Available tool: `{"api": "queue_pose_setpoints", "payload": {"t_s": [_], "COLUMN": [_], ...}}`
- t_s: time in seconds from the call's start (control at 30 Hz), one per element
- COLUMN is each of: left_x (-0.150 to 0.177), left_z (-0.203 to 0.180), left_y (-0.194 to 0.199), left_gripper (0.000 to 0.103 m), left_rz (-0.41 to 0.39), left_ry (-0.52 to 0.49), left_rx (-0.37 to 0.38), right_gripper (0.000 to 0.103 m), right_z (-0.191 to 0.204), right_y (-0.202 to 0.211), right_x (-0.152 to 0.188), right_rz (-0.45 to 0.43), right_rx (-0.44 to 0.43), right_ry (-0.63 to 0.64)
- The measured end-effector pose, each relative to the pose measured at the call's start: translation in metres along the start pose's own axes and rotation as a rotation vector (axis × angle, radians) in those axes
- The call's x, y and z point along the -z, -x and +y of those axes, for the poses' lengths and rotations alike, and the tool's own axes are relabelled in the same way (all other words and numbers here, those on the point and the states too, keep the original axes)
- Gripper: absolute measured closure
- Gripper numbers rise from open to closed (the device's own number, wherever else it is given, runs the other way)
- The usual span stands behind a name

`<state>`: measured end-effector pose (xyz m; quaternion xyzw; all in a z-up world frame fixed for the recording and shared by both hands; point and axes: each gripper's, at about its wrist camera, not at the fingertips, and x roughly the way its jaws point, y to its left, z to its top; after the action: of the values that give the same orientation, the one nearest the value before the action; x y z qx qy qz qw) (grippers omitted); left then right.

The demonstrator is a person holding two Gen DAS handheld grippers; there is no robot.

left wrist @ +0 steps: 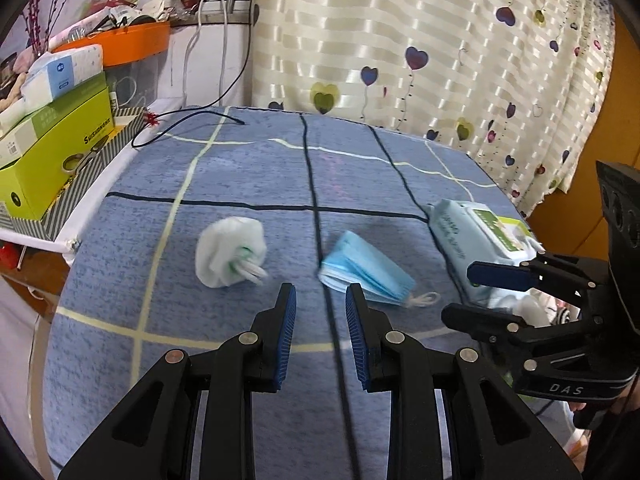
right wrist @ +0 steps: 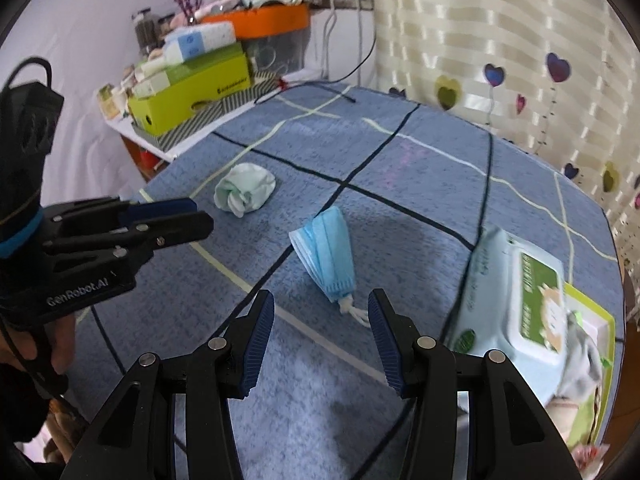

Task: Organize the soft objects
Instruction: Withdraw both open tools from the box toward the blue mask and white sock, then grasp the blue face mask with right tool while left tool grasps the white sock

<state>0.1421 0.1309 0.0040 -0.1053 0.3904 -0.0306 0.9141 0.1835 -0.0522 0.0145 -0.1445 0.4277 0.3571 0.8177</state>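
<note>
A folded stack of blue face masks [left wrist: 366,274] [right wrist: 326,256] lies in the middle of a blue checked cloth [left wrist: 240,184] [right wrist: 420,208]. Left of it sits a balled-up white sock [left wrist: 230,254] [right wrist: 244,189]. A pack of wet wipes [left wrist: 478,236] [right wrist: 516,300] rests at the right on a green-rimmed tray [right wrist: 592,320]. My left gripper [left wrist: 321,294] [right wrist: 200,216] hovers open and empty, just short of the masks and sock. My right gripper [right wrist: 321,302] [left wrist: 458,290] stands open near the masks' ear loops [right wrist: 354,310], holding nothing.
A side shelf at the left holds a yellow-green box [left wrist: 52,140] [right wrist: 192,88], tissue packs and an orange tub [left wrist: 132,42] [right wrist: 276,20]. A black cable [left wrist: 192,118] trails onto the cloth's far edge. A heart-print curtain [left wrist: 440,48] hangs behind.
</note>
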Motion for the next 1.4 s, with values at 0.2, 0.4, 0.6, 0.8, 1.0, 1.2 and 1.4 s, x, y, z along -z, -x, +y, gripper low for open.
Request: {"api": "queue_pose_setpoints", "payload": {"t_s": [0.2, 0.4, 0.6, 0.8, 1.0, 1.2, 1.4], "left_x": [-0.014, -0.025, -0.032, -0.035, -0.037, -0.037, -0.041], "left_z": [0.026, 0.041, 0.047, 0.049, 0.046, 0.040, 0.035], "left_y": [-0.013, -0.031, -0.050, -0.069, -0.096, -0.099, -0.076], "left_gripper": [0.076, 0.065, 0.059, 0.049, 0.049, 0.062, 0.071], "left_rz": [0.009, 0.033, 0.057, 0.097, 0.161, 0.159, 0.123], "left_ry": [-0.020, -0.072, -0.104, -0.125, -0.103, -0.102, -0.070], "left_rx": [-0.049, -0.071, -0.090, -0.085, -0.078, -0.115, -0.124], "right_gripper": [0.055, 0.055, 0.055, 0.055, 0.086, 0.090, 0.090], "right_z": [-0.002, -0.007, -0.007, -0.008, -0.010, -0.014, -0.015], "right_y": [-0.032, -0.063, -0.088, -0.100, -0.099, -0.083, -0.057], "right_x": [-0.018, -0.030, -0.036, -0.036, -0.037, -0.038, -0.037], "right_rz": [0.069, 0.138, 0.189, 0.212, 0.196, 0.152, 0.091], "right_rx": [0.003, 0.004, 0.013, 0.015, 0.028, 0.037, 0.035], "right_ry": [0.001, 0.009, 0.015, -0.002, -0.004, -0.014, -0.033]}}
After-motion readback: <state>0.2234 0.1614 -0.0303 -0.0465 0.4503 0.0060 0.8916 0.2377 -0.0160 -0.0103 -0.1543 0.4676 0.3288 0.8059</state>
